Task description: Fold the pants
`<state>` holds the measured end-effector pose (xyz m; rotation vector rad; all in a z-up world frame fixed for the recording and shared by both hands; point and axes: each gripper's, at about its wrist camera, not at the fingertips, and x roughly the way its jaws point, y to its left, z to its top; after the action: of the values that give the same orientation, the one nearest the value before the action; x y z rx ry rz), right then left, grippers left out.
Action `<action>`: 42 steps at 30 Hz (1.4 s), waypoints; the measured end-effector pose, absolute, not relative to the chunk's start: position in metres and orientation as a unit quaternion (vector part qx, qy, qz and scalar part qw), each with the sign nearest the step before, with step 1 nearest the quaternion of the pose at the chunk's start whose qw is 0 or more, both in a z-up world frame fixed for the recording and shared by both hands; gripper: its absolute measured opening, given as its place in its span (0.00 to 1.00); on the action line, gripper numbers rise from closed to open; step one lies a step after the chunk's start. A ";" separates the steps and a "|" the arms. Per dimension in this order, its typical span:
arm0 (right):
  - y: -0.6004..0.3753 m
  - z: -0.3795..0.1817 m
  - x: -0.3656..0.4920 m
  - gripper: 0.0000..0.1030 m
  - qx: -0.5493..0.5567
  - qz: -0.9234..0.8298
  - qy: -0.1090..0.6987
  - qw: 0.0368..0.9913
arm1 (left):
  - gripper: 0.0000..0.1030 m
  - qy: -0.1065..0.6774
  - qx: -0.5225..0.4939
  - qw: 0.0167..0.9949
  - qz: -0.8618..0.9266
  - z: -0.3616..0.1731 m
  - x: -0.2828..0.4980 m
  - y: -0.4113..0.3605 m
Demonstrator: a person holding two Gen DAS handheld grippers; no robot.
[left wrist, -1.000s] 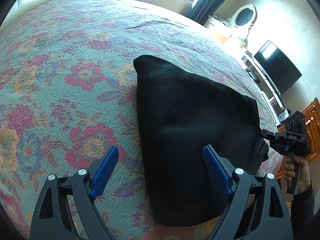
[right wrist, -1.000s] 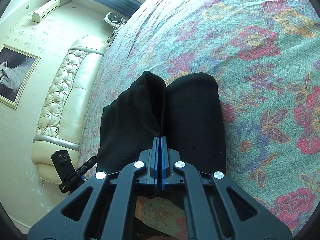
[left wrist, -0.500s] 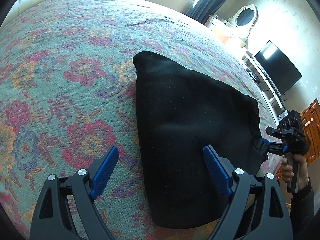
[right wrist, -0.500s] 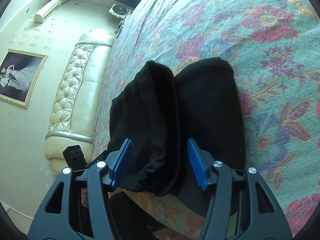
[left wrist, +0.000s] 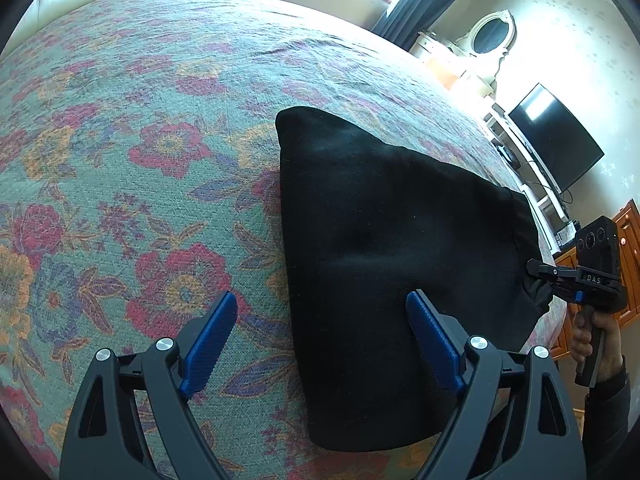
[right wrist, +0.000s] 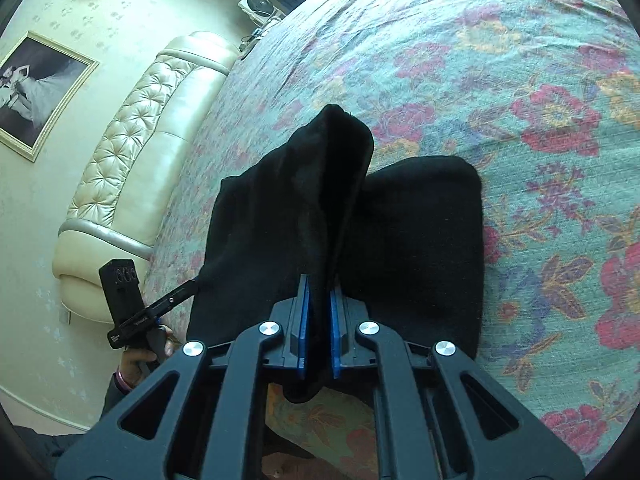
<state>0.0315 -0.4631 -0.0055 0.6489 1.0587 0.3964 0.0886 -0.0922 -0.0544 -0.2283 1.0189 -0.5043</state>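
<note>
A bed with a floral bedspread [left wrist: 120, 168] fills both views, in a bedroom with a cream padded headboard [right wrist: 132, 152], a television [left wrist: 556, 148] and an oval mirror [left wrist: 494, 32] along the far wall.

Nearest in the right wrist view, the right gripper [right wrist: 319, 320] has just been closing its fingers, and they now pinch a ridge of the black pants [left wrist: 384, 240] at the edge by the bedside; the cloth rises from the bed into a tent between the blue pads. The pants are already folded into a compact bundle, lying near the bed's edge, between the two grippers.

In the left wrist view, the left gripper [left wrist: 320, 340] hovers with its fingers spread wide, one over the bedspread, the other over the bundle's near side, gripping nothing.

The step in hand looks like another fold, started from the right. Next, the lifted edge probably has to be carried across the bundle toward the left gripper and laid flat; the left fingers may need to pin or take the near side so the layers do not slide.
</note>
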 end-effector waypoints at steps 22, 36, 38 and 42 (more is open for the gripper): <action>-0.527 -0.071 0.018 0.10 0.408 0.180 0.482 0.754 | 0.83 0.489 -0.118 0.826 -0.255 -0.056 0.091 -0.109; -0.569 -0.064 0.001 0.86 0.435 0.153 0.470 0.752 | 0.83 0.500 -0.168 0.806 -0.267 -0.068 0.107 -0.093; -0.566 -0.071 0.005 0.86 0.433 0.162 0.474 0.749 | 0.83 0.507 -0.186 0.797 -0.272 -0.074 0.111 -0.091; -0.556 -0.075 0.012 0.86 0.440 0.194 0.470 0.741 | 0.83 0.516 -0.197 0.786 -0.279 -0.082 0.118 -0.095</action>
<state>0.0121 -0.5558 -0.0748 0.9642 1.0298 0.4255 0.1183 -0.0953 -0.0817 -0.4254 1.1117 -0.6025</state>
